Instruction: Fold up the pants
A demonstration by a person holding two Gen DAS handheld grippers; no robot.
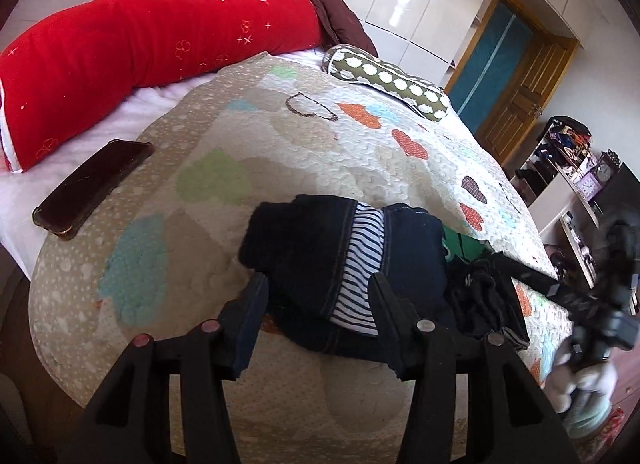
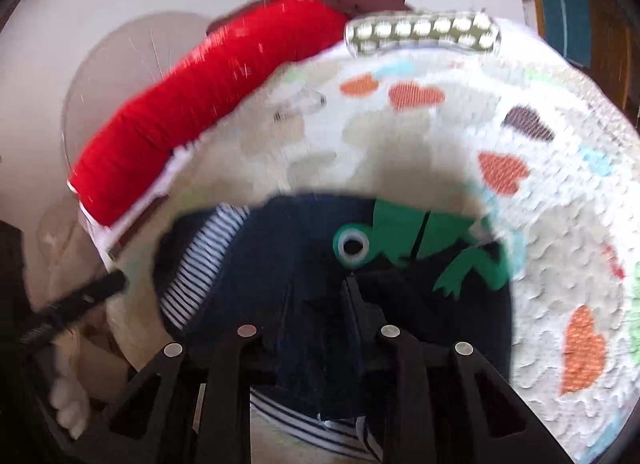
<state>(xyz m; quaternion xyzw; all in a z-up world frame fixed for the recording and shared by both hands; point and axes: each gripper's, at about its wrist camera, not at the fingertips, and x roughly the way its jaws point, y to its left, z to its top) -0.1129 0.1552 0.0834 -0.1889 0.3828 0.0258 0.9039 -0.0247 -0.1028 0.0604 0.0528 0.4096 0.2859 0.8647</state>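
Pants (image 1: 344,260): folded bundle on bed (image 1: 248,168), directly ahead of left tongs (image 1: 316,304), spread, empty. Right tongs (image 2: 320,328) pinching pants fabric, nearer.

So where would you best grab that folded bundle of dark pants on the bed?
Take the folded pants by the near thick edge, coming from the bed's near side with the open left gripper. The layers stack there, and the far side lies flat on the quilt.

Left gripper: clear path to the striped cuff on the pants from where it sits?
Probably yes. The left gripper is open right over the pants, the striped cuff between its fingers, nothing covering it.
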